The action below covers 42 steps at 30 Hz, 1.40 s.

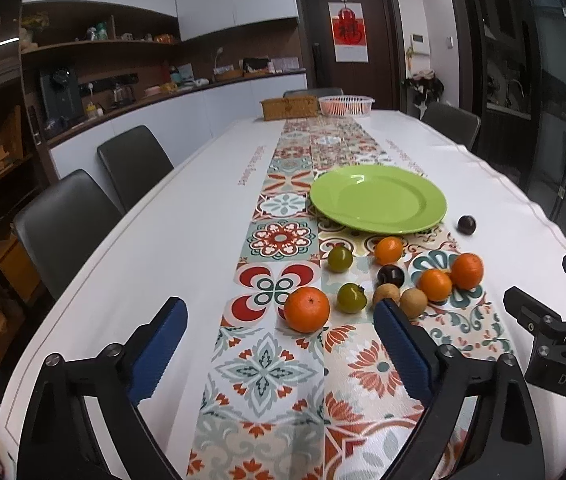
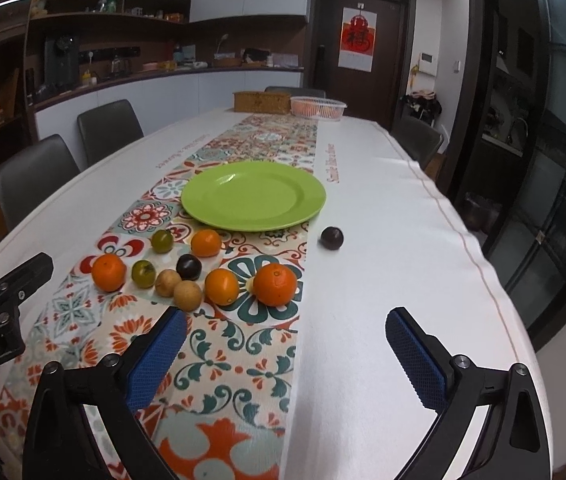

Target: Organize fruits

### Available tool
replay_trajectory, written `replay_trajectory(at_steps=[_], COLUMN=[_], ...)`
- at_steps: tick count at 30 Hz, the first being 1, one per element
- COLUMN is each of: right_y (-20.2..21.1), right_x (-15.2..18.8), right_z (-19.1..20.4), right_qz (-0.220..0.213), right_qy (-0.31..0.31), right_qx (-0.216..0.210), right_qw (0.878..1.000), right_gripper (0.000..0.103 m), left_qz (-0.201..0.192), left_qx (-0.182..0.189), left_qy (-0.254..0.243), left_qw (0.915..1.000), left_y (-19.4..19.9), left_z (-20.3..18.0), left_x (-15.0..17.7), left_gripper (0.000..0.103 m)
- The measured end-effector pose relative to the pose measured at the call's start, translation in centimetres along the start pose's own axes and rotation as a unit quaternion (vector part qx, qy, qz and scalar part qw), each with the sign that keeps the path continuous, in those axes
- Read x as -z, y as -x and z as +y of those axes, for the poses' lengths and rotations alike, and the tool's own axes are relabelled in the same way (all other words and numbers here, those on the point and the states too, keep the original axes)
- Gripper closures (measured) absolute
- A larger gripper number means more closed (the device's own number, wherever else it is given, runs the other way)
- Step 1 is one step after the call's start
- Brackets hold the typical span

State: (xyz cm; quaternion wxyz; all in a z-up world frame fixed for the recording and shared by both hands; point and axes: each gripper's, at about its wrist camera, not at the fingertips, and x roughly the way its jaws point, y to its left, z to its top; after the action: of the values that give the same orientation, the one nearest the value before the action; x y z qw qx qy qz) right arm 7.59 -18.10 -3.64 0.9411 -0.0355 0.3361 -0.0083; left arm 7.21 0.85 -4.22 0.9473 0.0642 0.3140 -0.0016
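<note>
An empty green plate lies on the patterned runner. In front of it lie loose fruits: several oranges, the nearest, two green tomatoes, two brown longans and a dark plum. Another dark plum lies apart on the white cloth. My left gripper is open and empty, just short of the nearest orange. My right gripper is open and empty, a little short of the fruit cluster.
A wicker box and a white basket stand at the table's far end. Grey chairs line the left side, another the right. The table edge runs close on the right.
</note>
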Motion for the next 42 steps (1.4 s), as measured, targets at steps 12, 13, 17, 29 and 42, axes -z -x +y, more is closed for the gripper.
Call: replay_trajectory(at_steps=[12,13,17,29,42], right_y=[-6.1,-6.4,-7.5,-9.5,-10.2], right_x=[-0.4,-0.4,-0.5,-0.8,-1.3], right_z=[-0.3,-0.3,-0.3,-0.1,0.4], right_qz=[0.059,0.063,0.073,0.089,0.084], right_qy=[-0.006,-0.006,-0.006,0.005,0.024], right_qx=[-0.012,-0.013,-0.017,-0.025,-0.033], right_qw=[0.998,0.998,0.997,0.996,0.996], right_gripper=[0.026,0.029,0.033,0.049,0.061], left_qz=[0.064,0.069,0.083,0.117,0.122], left_qx=[0.013,0.017,0.024,0.042,0.040], left_qy=[-0.007,-0.007,-0.010,-0.009,0.001], left_qw=[0.9979,0.9975,0.9962,0.9922,0.9918], left_y=[-5.7,-6.1,-7.4,-9.8,-10.3], left_z=[-0.3,-0.4,-0.6,-1.0,-0.8], left_x=[0.5,0.5,0.6,0.9,0.6], left_gripper=[0.028,0.029,0.037,0.055,0.063])
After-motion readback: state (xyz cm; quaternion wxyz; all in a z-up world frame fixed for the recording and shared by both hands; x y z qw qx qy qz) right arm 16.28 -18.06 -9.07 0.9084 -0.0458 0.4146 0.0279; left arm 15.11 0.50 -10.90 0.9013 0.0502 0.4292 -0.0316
